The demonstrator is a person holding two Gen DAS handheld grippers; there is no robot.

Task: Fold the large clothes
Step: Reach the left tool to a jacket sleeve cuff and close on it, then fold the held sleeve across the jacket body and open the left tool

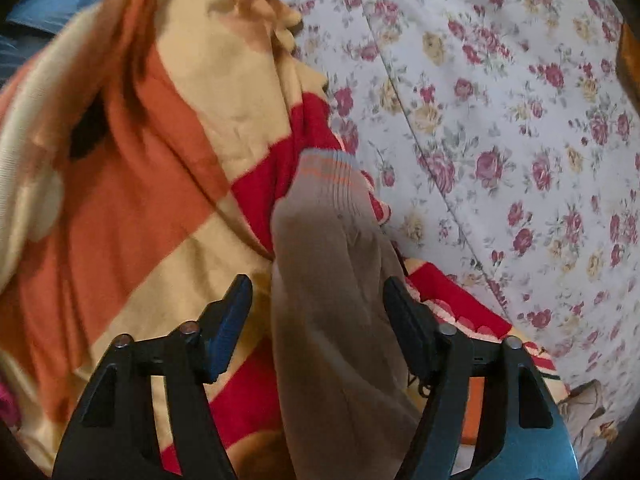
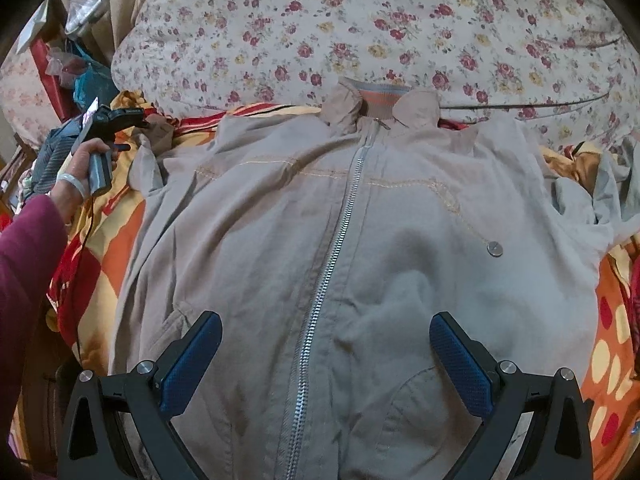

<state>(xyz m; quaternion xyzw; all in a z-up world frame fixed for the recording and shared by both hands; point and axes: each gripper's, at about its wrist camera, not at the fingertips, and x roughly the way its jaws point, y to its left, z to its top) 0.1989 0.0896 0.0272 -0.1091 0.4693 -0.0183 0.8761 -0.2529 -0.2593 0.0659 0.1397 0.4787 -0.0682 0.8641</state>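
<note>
Beige zip-up jacket (image 2: 360,240) is lying front-up and spread flat on a patterned orange, cream and red blanket (image 2: 100,248), zipper (image 2: 340,220) closed and running up the middle to the collar (image 2: 380,100). Blanket is sitting on a bed with a floral sheet (image 2: 360,32).

Right gripper (image 2: 324,356) is hovering over the lower front of the jacket, pointing down, jaws standing wide apart on either side of the zipper. Nothing is clamped between them.

Left gripper (image 1: 318,320) is sitting over the jacket's left sleeve (image 1: 332,300), which is running between its fingers towards the ribbed striped cuff (image 1: 328,176). Jaws are partway apart; the right finger looks to be touching the sleeve edge, the left one is standing clear, so the sleeve is not pinched.

In the right wrist view, the person's hand (image 2: 76,176) in a maroon sleeve (image 2: 28,264) is holding that left gripper at the jacket's far left edge, by the sleeve.
</note>
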